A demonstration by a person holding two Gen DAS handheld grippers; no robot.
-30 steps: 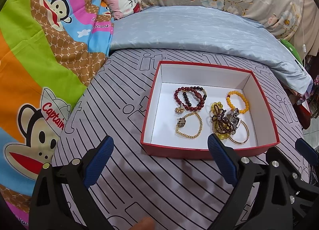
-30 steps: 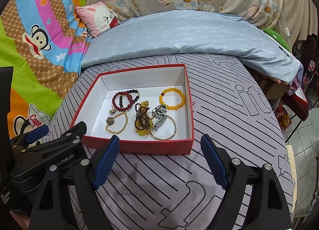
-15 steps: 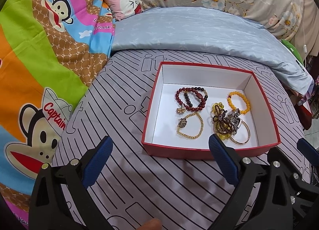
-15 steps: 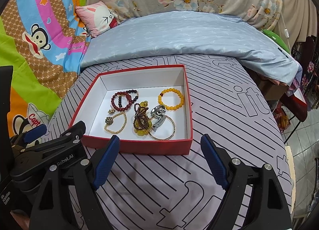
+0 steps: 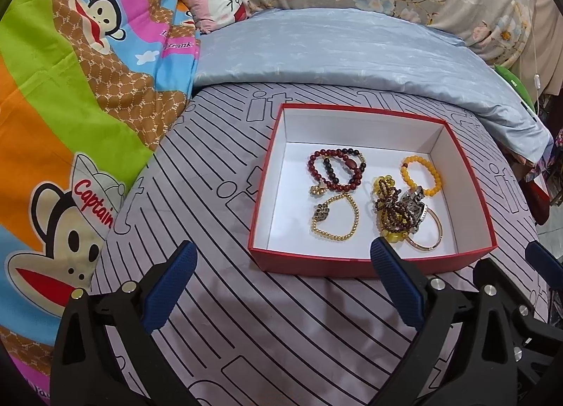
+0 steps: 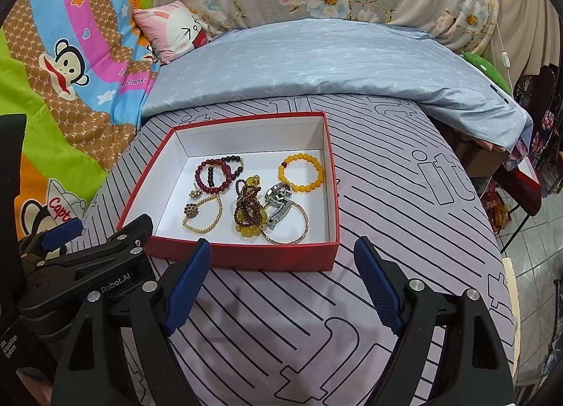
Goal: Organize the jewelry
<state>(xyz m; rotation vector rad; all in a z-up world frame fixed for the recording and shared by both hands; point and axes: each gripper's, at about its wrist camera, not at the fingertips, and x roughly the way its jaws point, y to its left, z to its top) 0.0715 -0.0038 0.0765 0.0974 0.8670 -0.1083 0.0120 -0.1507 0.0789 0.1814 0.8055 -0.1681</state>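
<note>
A red box (image 5: 316, 267) with a white inside sits on the striped grey bedsheet and shows again in the right wrist view (image 6: 246, 258). Inside lie a dark red bead bracelet (image 5: 334, 172) (image 6: 220, 175), a yellow bead bracelet (image 5: 420, 175) (image 6: 301, 173), a gold chain bracelet (image 5: 336, 217) (image 6: 204, 214), a tangle of amber and brown beads (image 5: 390, 216) (image 6: 248, 210), a silver watch-like piece (image 6: 278, 203) and a thin gold bangle (image 6: 292, 226). My left gripper (image 5: 281, 282) hovers open just short of the box's near wall. My right gripper (image 6: 283, 282) stands open beside it, nothing between its fingers.
A light blue quilt (image 6: 316, 64) lies behind the box, with a pink bunny pillow (image 5: 218, 1) further back. A colourful monkey blanket (image 5: 70, 106) covers the left side. The bed ends at the right, where tiled floor (image 6: 531, 265) and another red box (image 6: 524, 180) show.
</note>
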